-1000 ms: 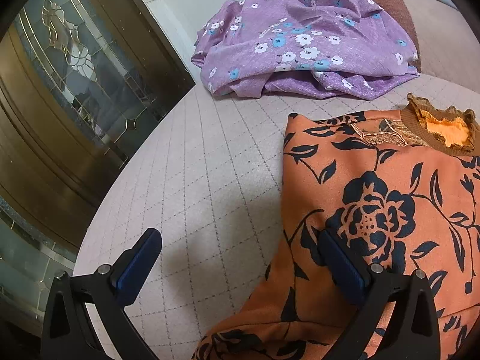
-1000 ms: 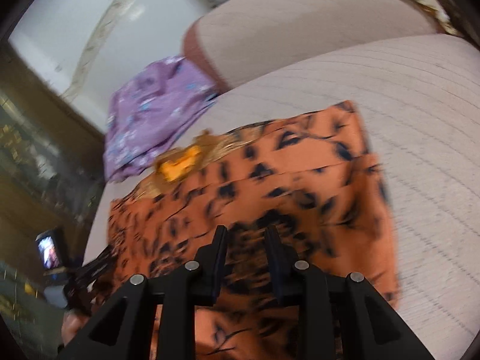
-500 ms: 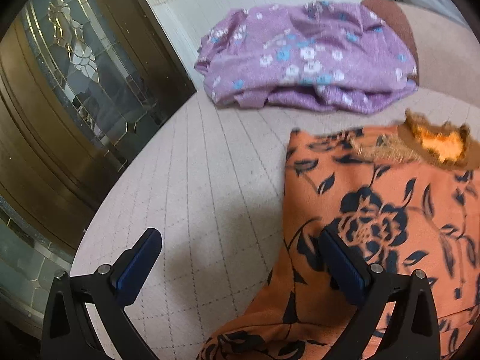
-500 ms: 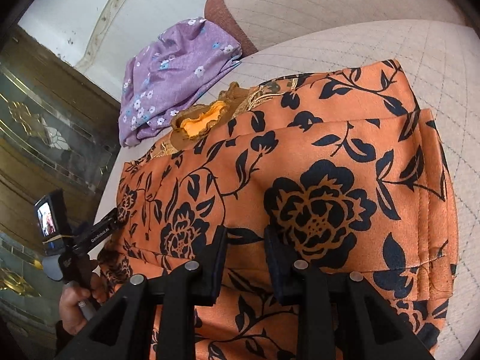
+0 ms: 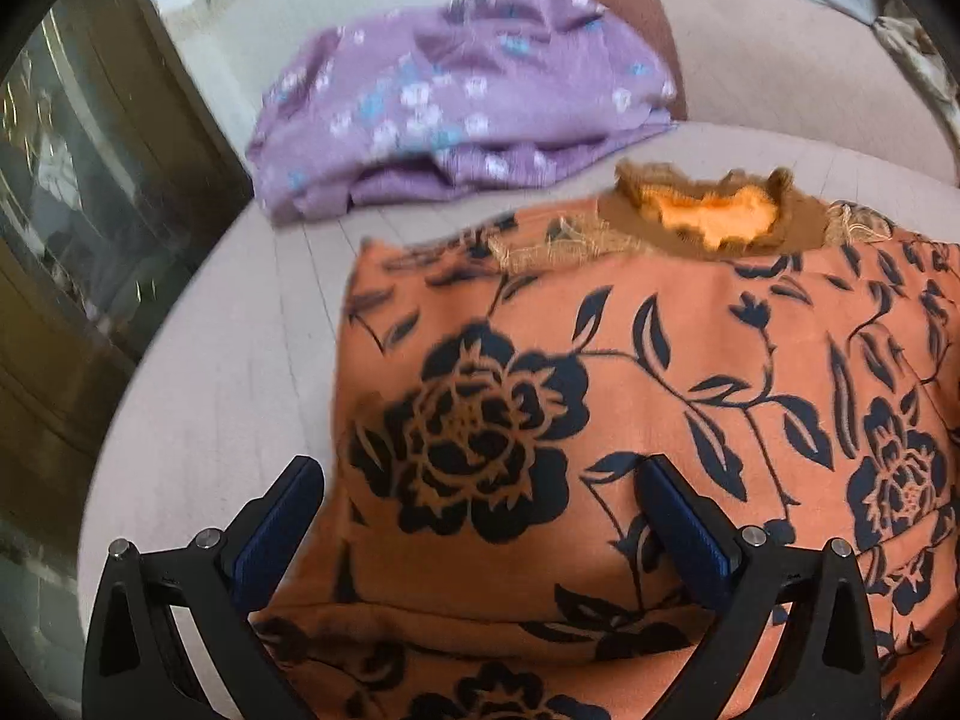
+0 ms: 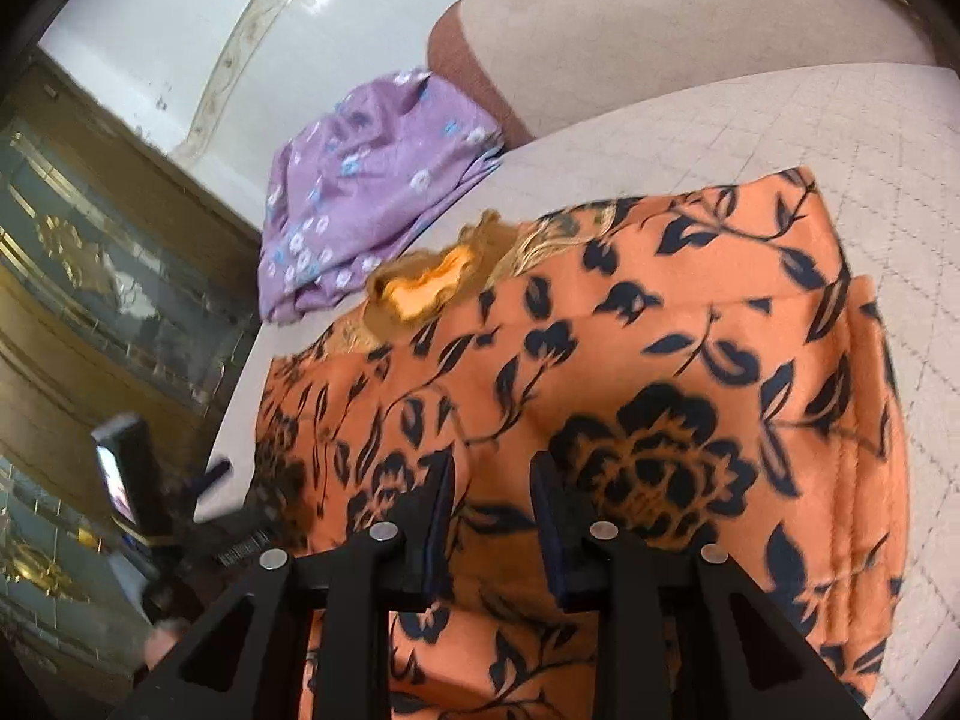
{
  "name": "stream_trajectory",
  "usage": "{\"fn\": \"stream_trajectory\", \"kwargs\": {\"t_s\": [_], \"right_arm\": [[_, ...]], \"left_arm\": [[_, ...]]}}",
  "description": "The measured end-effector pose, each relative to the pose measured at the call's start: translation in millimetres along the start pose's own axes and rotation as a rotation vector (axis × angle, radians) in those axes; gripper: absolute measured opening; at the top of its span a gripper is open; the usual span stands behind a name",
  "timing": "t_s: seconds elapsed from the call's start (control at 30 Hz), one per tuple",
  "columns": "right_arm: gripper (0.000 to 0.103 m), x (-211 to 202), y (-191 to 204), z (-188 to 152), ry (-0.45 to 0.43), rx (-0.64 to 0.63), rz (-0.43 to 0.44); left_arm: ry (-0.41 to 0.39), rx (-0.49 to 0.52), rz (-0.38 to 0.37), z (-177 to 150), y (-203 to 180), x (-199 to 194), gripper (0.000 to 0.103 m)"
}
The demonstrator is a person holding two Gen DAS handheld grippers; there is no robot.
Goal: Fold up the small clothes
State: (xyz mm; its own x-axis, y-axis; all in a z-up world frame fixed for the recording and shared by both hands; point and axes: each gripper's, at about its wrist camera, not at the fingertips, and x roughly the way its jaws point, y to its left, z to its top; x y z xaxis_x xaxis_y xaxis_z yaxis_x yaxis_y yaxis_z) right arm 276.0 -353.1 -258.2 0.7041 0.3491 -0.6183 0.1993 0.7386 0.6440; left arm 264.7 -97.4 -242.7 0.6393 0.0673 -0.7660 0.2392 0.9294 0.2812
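Two garments lie on the quilted cushion point(image 5: 252, 372): one orange top point(image 5: 660, 372) directly under and ahead of both claws, and one purple garment point(image 5: 456, 102) bunched farther ahead, apart from it. The left claw point(image 5: 480, 516) is spread wide, straddling the top's left edge, with bare cushion open to its left up to the cushion's rim. The right claw point(image 6: 492, 498) has its fingers drawn close with orange cloth between them, though whether it pinches the cloth cannot be told; bare cushion lies to its right.
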Motion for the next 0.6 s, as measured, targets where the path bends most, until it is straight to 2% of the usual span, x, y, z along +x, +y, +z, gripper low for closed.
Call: {"fn": "stream_trajectory", "kwargs": {"t_s": [0.13, 0.23, 0.37, 0.47, 0.6], "right_arm": [[0.028, 9.5, -21.9, 6.4, 0.005, 0.057, -0.063], [0.028, 10.8, -26.5, 11.1, 0.009, 0.089, -0.042], [0.029, 10.8, -14.4, 19.9, -0.007, 0.037, -0.041], [0.029, 20.8, -6.4, 24.3, 0.012, 0.018, -0.028], [0.030, 41.8, 1.3, 28.7, 0.054, -0.046, -0.077]], "left_arm": [[0.026, -0.027, -0.027, 0.1, 3.6, 3.1, 0.103], [0.040, -0.063, -0.054, -2.9, 9.0, 6.9, 0.103], [0.077, -0.136, -0.116, -3.7, 19.1, 12.8, 0.103], [0.095, -0.136, -0.127, -3.5, 18.9, 13.8, 0.103], [0.105, -0.129, -0.127, -4.2, 18.1, 13.7, 0.103]]}}
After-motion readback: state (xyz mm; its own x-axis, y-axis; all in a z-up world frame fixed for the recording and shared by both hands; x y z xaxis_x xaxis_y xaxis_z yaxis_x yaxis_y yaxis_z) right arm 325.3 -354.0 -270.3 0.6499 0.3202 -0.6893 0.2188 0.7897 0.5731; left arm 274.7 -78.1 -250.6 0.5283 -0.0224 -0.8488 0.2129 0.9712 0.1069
